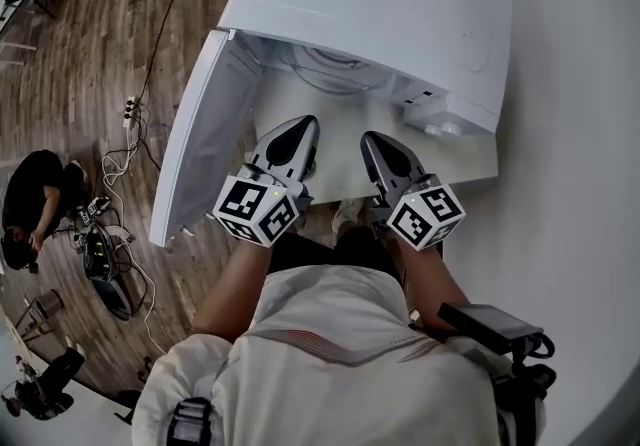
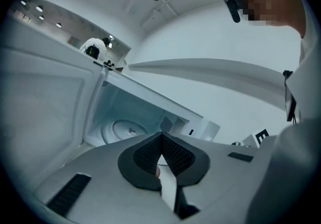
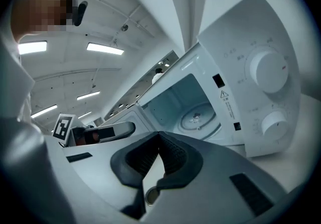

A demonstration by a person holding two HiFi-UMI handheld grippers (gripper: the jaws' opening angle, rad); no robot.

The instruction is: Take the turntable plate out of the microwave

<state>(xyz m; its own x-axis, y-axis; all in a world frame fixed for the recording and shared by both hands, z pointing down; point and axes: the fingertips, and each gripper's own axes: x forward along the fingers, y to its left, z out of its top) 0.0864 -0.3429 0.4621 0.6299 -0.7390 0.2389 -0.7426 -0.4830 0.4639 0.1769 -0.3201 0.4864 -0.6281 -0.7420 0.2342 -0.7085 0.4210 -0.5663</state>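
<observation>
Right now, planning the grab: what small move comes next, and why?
Probably open both jaws before reaching in: the microwave door stands open, the turntable plate lies inside, and the left gripper and right gripper are shut, empty.

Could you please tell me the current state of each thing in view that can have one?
Door: swung wide open.
Plate: lying flat inside the microwave, not yet taken out.
Left gripper: jaws shut, empty, outside the cavity.
Right gripper: jaws shut, empty, outside the cavity.
</observation>
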